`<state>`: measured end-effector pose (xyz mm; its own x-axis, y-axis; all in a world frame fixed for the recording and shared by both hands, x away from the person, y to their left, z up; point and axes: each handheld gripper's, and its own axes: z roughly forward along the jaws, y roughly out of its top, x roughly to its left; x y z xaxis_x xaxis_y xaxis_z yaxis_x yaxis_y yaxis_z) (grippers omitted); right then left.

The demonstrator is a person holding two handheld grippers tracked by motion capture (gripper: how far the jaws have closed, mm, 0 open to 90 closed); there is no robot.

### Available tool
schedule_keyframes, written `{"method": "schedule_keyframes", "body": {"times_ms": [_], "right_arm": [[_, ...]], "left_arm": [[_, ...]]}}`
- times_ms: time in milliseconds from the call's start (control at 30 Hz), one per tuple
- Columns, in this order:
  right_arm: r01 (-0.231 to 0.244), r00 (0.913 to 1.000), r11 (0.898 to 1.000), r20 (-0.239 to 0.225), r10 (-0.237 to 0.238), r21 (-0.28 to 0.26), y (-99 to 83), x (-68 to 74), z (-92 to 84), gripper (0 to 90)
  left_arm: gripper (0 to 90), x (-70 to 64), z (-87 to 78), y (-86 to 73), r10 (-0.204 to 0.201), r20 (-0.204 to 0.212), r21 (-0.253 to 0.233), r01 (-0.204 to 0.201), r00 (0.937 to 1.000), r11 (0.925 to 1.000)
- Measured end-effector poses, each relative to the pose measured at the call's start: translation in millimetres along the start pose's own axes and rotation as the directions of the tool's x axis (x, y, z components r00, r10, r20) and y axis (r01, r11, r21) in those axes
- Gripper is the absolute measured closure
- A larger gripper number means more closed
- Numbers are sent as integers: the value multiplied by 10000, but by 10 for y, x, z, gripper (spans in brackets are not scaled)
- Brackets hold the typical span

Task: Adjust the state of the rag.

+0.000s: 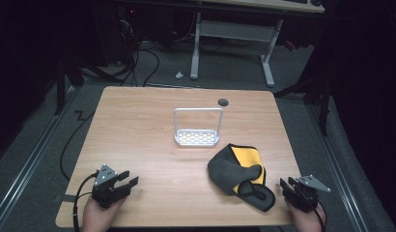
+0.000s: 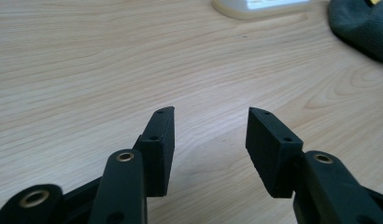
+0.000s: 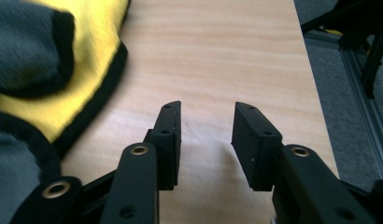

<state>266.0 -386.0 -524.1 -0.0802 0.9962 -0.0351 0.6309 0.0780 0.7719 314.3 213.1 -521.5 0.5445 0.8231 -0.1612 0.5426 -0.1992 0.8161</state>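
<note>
A crumpled grey and yellow cloth [image 1: 240,175] lies on the wooden table [image 1: 138,125], right of the middle near the front. Behind it stands a small white rack [image 1: 197,126] with a perforated base and a tall wire loop. My left gripper [image 1: 129,180] rests at the front left corner, open, nothing between its jaws [image 2: 211,122]. My right gripper [image 1: 284,185] sits at the front right edge, just right of the cloth [image 3: 49,74], open and empty [image 3: 207,116]. The rack's base [image 2: 259,6] and the cloth's grey edge [image 2: 362,25] show far off in the left gripper view.
A dark round hole [image 1: 223,102] sits near the table's far edge. The table's right edge [image 3: 315,93] runs close beside my right gripper, with grey floor beyond. A white-legged desk [image 1: 232,34] and cables stand behind the table.
</note>
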Motion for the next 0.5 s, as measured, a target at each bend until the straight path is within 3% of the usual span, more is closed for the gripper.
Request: {"method": "schedule_keyframes", "body": {"times_ms": [200, 500], "right_arm": [[270, 9994, 9996, -206, -271, -39, 32, 100, 12, 603], [378, 9991, 9993, -217, -378, 5, 38, 126, 20, 590]], "left_arm": [[514, 41, -25, 12, -88, -72, -134, 87, 9999, 9999], [504, 33, -30, 5, 69, -40, -121, -70, 10000, 9999]]}}
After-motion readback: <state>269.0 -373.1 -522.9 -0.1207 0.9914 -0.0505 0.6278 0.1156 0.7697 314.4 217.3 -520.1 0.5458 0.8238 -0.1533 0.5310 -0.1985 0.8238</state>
